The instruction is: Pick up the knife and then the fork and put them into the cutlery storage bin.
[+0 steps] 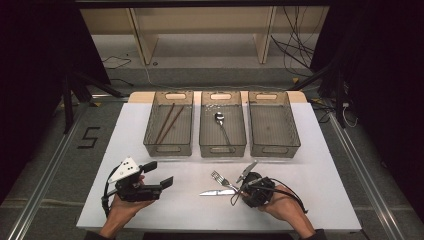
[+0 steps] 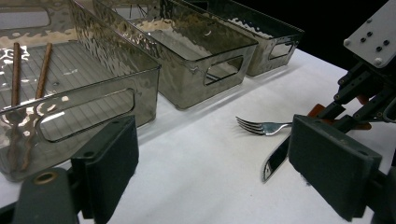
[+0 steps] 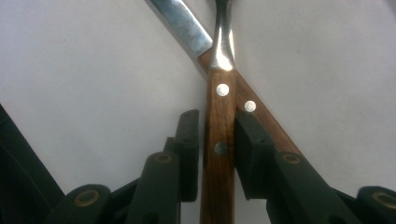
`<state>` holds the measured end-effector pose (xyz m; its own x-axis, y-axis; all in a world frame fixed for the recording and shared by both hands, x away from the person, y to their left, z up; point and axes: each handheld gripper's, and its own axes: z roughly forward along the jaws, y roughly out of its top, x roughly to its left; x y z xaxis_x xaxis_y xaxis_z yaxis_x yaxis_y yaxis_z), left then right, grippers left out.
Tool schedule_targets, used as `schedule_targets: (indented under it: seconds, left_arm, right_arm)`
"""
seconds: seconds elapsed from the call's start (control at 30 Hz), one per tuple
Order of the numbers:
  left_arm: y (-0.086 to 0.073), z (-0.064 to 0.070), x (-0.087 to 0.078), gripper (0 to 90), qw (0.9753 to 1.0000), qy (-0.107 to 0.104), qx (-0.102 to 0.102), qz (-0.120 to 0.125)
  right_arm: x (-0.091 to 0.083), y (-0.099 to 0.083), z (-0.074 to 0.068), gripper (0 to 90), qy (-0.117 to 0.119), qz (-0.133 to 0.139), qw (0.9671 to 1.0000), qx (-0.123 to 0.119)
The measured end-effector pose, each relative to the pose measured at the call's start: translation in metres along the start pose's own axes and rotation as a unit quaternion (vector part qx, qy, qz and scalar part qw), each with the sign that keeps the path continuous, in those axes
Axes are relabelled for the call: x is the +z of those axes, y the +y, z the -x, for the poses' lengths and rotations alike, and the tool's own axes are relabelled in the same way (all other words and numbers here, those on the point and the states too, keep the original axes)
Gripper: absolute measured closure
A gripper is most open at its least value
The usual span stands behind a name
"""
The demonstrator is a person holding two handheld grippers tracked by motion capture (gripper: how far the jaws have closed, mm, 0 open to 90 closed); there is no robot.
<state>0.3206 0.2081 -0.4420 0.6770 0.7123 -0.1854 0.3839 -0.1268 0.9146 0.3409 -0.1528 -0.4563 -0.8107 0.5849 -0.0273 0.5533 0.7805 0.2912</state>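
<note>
With our right gripper (image 3: pixel 215 149) fingers pinching the fork (image 3: pixel 218 154) handle where it crosses the knife (image 3: pixel 187 23) on the bench, lifting may drag the knife; left gripper (image 2: pixel 210 182) fingers spread

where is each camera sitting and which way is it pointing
High view: above the person's side, facing forward and down on the table; both hands and tools show.
Left gripper view: on the left tool, open, facing the bins and the fork.
Right gripper view: on the right tool, jaws astride the fork's wooden handle.
Shared: the fork and the knife.
</note>
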Motion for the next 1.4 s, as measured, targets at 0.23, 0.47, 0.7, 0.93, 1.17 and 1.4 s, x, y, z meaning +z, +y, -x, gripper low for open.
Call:
schedule_targets:
  seconds: [0.23, 0.47, 0.7, 0.93, 1.17, 1.4]
  left_arm:
    - [0.000, 0.000, 0.000, 15.8, 1.0000, -0.001, 0.000, 0.000]
    - [0.000, 0.000, 0.000, 15.8, 1.0000, 0.000, 0.000, 0.001]
    - [0.000, 0.000, 0.000, 15.8, 1.0000, 0.000, 0.000, 0.000]
    - [0.000, 0.000, 0.000, 15.8, 1.0000, 0.000, -0.001, 0.000]
    - [0.000, 0.000, 0.000, 15.8, 1.0000, 0.001, -0.001, 0.000]
    - [0.000, 0.000, 0.000, 15.8, 1.0000, 0.001, -0.001, 0.000]
  right_arm:
    - [0.000, 0.001, 0.000, 75.5, -0.002, 0.001, 1.0000, 0.001]
    - [-0.003, 0.001, 0.000, 76.5, -0.003, 0.004, 1.0000, -0.004]
    - [-0.009, 0.000, 0.002, 76.7, -0.003, 0.016, 0.9999, -0.001]
    - [-0.016, -0.001, 0.007, 76.7, -0.004, 0.033, 0.9994, 0.005]
    - [-0.024, -0.001, 0.010, 76.7, -0.007, 0.049, 0.9987, 0.010]
    - [-0.029, -0.002, 0.012, 76.6, -0.008, 0.061, 0.9980, 0.010]
